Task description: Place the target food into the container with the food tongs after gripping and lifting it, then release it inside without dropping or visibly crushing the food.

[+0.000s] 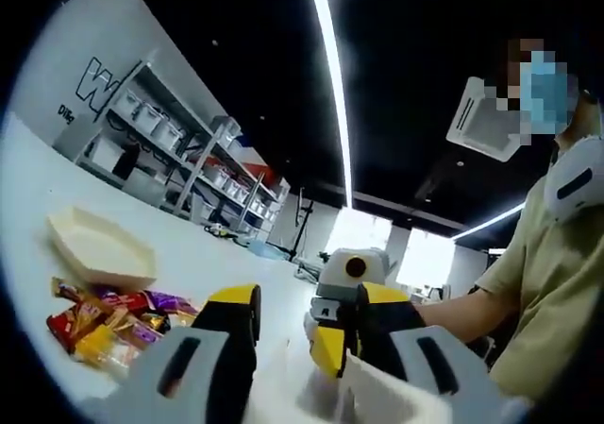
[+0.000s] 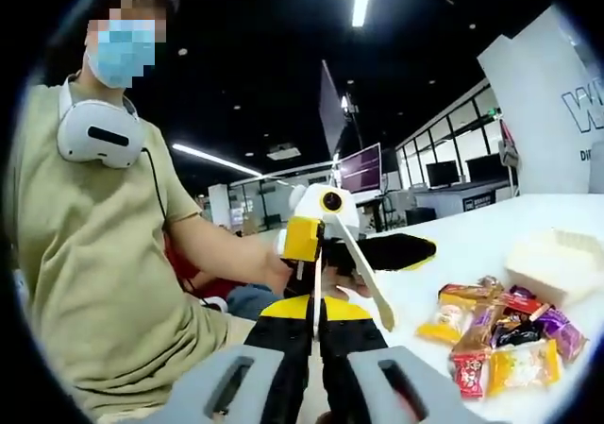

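Several wrapped snacks (image 1: 113,322) (image 2: 500,334) lie in a pile on the white table (image 1: 28,207). A cream, empty tray-shaped container (image 1: 99,249) (image 2: 557,263) sits just behind them. White food tongs (image 2: 363,273) (image 1: 377,391) hang in the air between the two grippers, away from the snacks. My right gripper (image 2: 316,301) (image 1: 330,334) looks shut on one thin arm of the tongs. My left gripper (image 1: 307,296) (image 2: 354,246) faces it with its jaws wide apart on either side of the tongs' other end.
A person (image 2: 85,254) (image 1: 547,282) in a beige shirt stands close behind the grippers. Metal shelving with white bins (image 1: 179,160) lines the far wall. Bare table (image 2: 472,245) spreads around the snacks.
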